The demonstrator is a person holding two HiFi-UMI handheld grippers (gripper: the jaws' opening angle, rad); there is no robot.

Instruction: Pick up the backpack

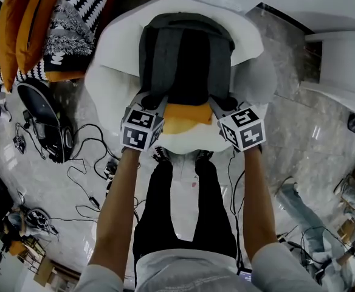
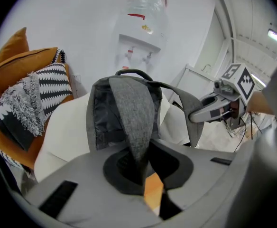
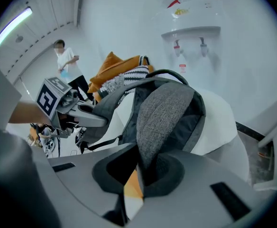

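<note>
Against the backrest of the white chair (image 1: pixel 113 72), the grey backpack (image 1: pixel 186 59) stood upright with its shoulder straps facing the person, just above an orange cushion (image 1: pixel 183 119). The left claw (image 1: pixel 152 111) was pinched shut on the left-hand strap (image 2: pixel 133 122). The right claw (image 1: pixel 227 111) was pinched shut on the right-hand strap (image 3: pixel 164 113). Each strap ran from its jaws up to the pack top.

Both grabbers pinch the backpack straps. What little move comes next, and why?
Probably lift both together, straight up. The left gripper is shut on one grey strap, the right gripper on the other strap, and the backpack is not clear of the white cushion yet; an even pull should raise it level.
</note>
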